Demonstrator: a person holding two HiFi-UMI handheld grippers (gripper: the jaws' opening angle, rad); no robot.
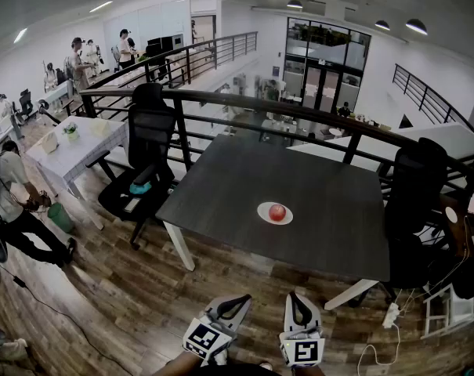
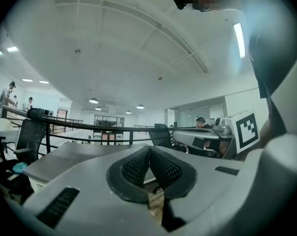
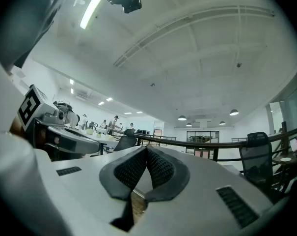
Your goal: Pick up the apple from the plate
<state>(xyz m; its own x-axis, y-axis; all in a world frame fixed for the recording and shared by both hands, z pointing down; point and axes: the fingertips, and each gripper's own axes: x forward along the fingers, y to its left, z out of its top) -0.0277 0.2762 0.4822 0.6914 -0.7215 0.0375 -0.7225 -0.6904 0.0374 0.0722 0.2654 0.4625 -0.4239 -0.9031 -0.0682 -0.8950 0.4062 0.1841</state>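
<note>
The apple (image 1: 277, 212) sits on its white plate (image 1: 263, 214) in the middle of the dark table (image 1: 323, 202), well ahead of both grippers. The left gripper (image 1: 243, 298) and right gripper (image 1: 293, 295) hang short of the near edge, each with jaws pressed together on nothing. The apple lies almost straight out from the right one, which I'd judge the nearer; being round, it offers no axis to line up on.
</note>
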